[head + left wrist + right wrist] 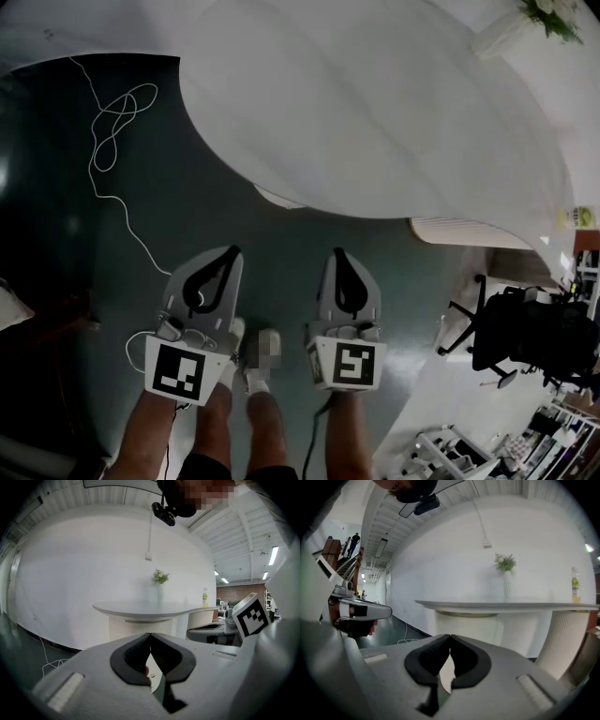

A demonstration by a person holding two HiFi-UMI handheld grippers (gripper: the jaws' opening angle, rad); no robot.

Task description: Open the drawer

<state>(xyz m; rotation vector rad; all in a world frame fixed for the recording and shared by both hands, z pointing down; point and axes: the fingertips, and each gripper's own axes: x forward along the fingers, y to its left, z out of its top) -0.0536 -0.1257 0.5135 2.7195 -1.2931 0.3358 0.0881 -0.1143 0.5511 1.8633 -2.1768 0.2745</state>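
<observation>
One drawer: a shallow curved front [139, 619] sits just under the worktop's rim, at the top of the pedestal. It reads as closed, though it is too small and faint to be sure. Neither gripper touches it.
Worktop [375, 112]: white, rounded and wide. It fills the upper part of the head view, ahead of both grippers.
Pedestal [468, 627]: a white column under the worktop, standing on the floor.
Vase [160, 588]: slim and upright on the worktop near the white wall, with pale flowers in it.
Bottle [205, 597]: upright on the worktop with a yellow-green label, to the right of the vase and well apart from it.
Left gripper [232, 251]: held over the floor, short of the worktop and pointing towards it. Its jaws are closed tip to tip with nothing between them.
Right gripper [337, 253]: just beside the left gripper, parallel to it and not touching. Its jaws are pressed together at the tips and hold nothing.
Cubes: one marker cube is at the rear of each gripper, the left [178, 370] and the right [347, 364], above the person's forearms.
Floor [281, 267]: dark green and glossy beneath both grippers.
Cable [112, 141]: thin and white, looped on the floor at the left and trailing down towards the left gripper.
Chair [511, 333]: a black office chair at the right edge of the head view, beyond the worktop.
</observation>
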